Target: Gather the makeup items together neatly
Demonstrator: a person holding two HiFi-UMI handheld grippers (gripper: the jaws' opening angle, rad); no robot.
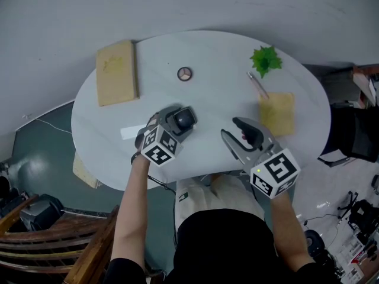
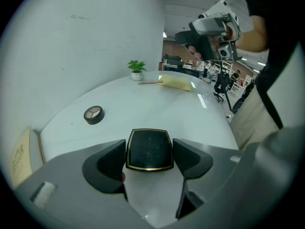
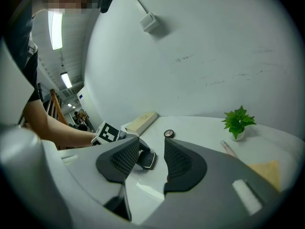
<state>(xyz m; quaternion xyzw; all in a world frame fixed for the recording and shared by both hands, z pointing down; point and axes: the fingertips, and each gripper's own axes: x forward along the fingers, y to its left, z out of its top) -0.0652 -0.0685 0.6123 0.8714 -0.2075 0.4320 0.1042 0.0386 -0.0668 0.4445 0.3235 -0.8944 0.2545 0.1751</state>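
A black square compact [image 2: 148, 144] with gold trim sits between the jaws of my left gripper [image 2: 149, 160], and both pads touch its sides. From the head view this gripper [image 1: 181, 122] is low over the near middle of the white table [image 1: 219, 93], with the compact [image 1: 184, 118] at its tip. My right gripper [image 1: 234, 131] hangs open above the table's near right with nothing between its jaws. In the right gripper view the compact [image 3: 146, 160] shows beyond these jaws [image 3: 150, 150]. A small round eyeshadow pot [image 1: 185, 74] lies farther back. A thin pink pencil [image 1: 257, 85] lies at the back right.
A tan book [image 1: 116, 71] lies at the table's back left. A small green plant [image 1: 266, 59] stands at the back right, and a yellow cloth [image 1: 277, 113] lies in front of it. A white paper strip [image 1: 129, 132] is near the left edge.
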